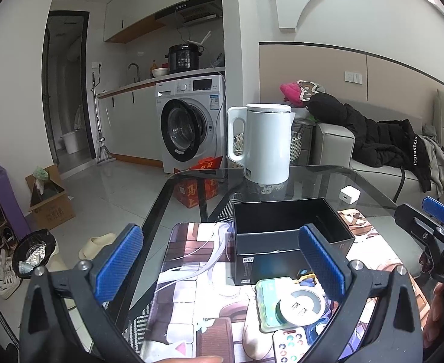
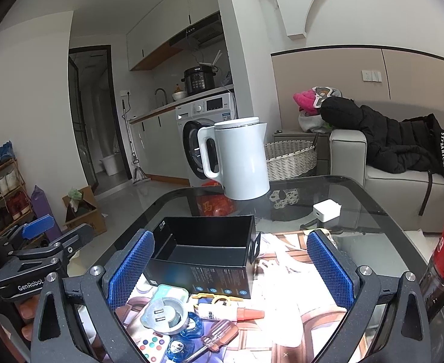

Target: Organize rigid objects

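While both grippers, left [image 1: 222,264] and right [image 2: 229,267], hover wide open holding nothing, a black box [image 2: 205,251] sits open at centre frame. Small objects, including a screwdriver [image 2: 217,337], lie below it on the glass surface [image 2: 373,208]. A white kettle [image 2: 240,158] stands above.

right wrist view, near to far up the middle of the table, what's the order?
screwdriver → glue tube → black box, open and empty → white kettle at the far edge of the glass table. Both grippers hang open over the clutter.

black box [image 2: 204,257], white kettle [image 2: 240,163], blue textured claw pads [image 2: 329,267], red-capped glue tube [image 2: 231,313].
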A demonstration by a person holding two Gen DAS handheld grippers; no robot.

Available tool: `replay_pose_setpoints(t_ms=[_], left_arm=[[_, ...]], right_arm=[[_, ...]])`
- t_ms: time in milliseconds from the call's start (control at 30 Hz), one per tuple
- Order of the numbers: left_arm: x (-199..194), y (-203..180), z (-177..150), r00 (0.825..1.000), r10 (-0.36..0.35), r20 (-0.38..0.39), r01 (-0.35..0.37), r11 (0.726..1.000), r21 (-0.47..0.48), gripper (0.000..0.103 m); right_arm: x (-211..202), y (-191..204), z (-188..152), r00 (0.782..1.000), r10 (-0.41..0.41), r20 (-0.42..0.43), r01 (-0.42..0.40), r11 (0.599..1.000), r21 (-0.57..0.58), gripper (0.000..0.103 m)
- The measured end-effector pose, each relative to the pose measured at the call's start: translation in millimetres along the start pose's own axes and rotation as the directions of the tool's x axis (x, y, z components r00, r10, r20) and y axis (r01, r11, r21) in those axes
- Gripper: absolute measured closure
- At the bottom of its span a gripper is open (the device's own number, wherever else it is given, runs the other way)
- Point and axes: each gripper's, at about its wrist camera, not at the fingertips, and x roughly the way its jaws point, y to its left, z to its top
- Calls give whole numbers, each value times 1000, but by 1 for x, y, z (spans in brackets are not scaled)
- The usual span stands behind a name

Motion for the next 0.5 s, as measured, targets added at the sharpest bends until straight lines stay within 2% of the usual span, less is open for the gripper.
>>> replay_pose_setpoints(t_ms=[500], left_arm=[[0,5,0,1000,5,-2,-5,1000,-16,0]], right_arm=[[0,-1,-1,1000,5,-5,-5,1000,1,0]])
